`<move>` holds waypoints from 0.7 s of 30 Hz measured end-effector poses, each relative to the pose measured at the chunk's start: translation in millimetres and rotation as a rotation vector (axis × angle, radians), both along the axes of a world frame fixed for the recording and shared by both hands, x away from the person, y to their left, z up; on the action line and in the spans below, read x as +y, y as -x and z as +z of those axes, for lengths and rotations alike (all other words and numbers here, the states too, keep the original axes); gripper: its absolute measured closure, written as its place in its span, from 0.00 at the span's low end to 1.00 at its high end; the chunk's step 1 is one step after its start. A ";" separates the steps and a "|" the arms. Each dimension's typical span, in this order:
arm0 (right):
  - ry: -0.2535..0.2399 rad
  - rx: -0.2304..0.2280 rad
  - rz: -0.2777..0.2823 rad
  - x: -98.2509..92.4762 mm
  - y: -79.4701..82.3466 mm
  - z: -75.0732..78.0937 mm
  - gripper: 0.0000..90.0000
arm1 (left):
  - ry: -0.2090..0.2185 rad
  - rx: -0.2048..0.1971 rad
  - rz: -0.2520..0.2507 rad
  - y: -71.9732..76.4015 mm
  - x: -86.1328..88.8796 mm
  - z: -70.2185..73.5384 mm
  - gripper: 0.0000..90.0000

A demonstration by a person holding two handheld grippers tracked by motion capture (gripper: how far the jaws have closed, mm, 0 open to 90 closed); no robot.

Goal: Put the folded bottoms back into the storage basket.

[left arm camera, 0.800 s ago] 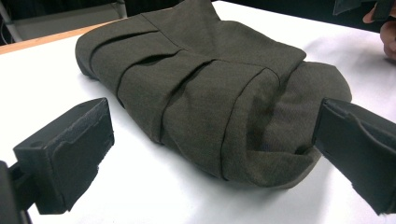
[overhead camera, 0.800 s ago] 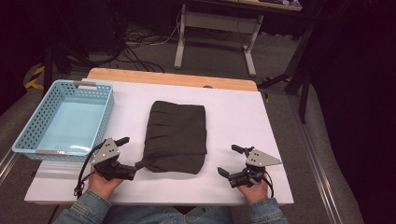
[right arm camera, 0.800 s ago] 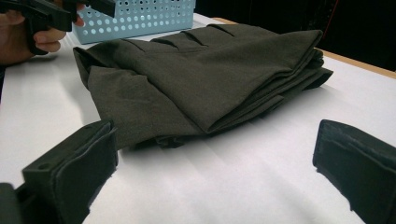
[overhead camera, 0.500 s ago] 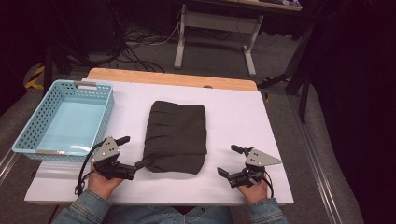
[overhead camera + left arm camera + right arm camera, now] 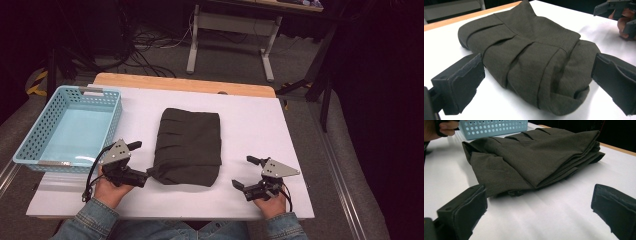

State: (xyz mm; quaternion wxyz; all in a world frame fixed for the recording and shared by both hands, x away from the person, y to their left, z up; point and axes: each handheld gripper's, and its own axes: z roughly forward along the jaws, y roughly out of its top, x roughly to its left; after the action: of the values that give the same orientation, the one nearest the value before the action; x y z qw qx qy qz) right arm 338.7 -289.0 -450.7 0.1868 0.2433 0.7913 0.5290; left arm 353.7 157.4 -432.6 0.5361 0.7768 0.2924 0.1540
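Denim sleeves, black hand-held grippers

My view's dim: grey floor, cables, a white desk frame behind.

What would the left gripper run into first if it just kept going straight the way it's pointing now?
Most likely the folded dark garment. The left gripper has its jaws open on either side of the garment's near end, so going straight on would probably take them around the cloth; how close they already are is unclear.
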 end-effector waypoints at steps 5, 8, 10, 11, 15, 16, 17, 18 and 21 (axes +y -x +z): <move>0.008 0.003 0.004 1.3 -0.5 -0.4 0.01 | 0.006 0.025 -0.009 -9.8 -2.5 6.3 0.00; 0.014 0.003 0.004 2.2 -0.1 -0.7 0.01 | -0.024 0.036 -0.001 -19.0 -4.5 11.1 0.00; 0.014 0.003 0.003 2.1 -0.2 -0.7 0.01 | -0.025 0.046 0.001 -22.7 -5.5 12.3 0.00; 0.015 0.003 0.002 2.2 -0.2 -0.8 0.01 | -0.023 0.054 -0.002 -25.8 -6.3 13.2 0.00; 0.023 0.003 0.001 2.3 -0.4 -0.9 0.01 | -0.034 0.074 -0.007 -39.7 -10.8 15.6 0.00; 0.021 0.001 0.001 2.5 -0.1 -0.9 0.01 | -0.036 0.088 -0.010 -46.1 -13.4 16.4 0.00; 0.021 0.001 0.001 2.5 -0.1 -0.9 0.01 | -0.036 0.088 -0.010 -46.1 -13.4 16.4 0.00; 0.025 0.003 0.003 2.5 0.0 -1.0 0.01 | -0.036 0.097 -0.010 -49.5 -15.1 16.7 0.00; 0.024 0.004 0.003 2.7 0.2 -1.1 0.01 | -0.042 0.105 -0.013 -55.6 -18.6 18.7 0.00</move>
State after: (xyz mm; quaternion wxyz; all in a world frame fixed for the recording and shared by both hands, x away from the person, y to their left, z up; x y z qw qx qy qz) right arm 338.4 -286.3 -451.8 0.1872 0.2408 0.7984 0.5191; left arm 409.3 138.8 -414.0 0.5045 0.7968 0.3118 0.1158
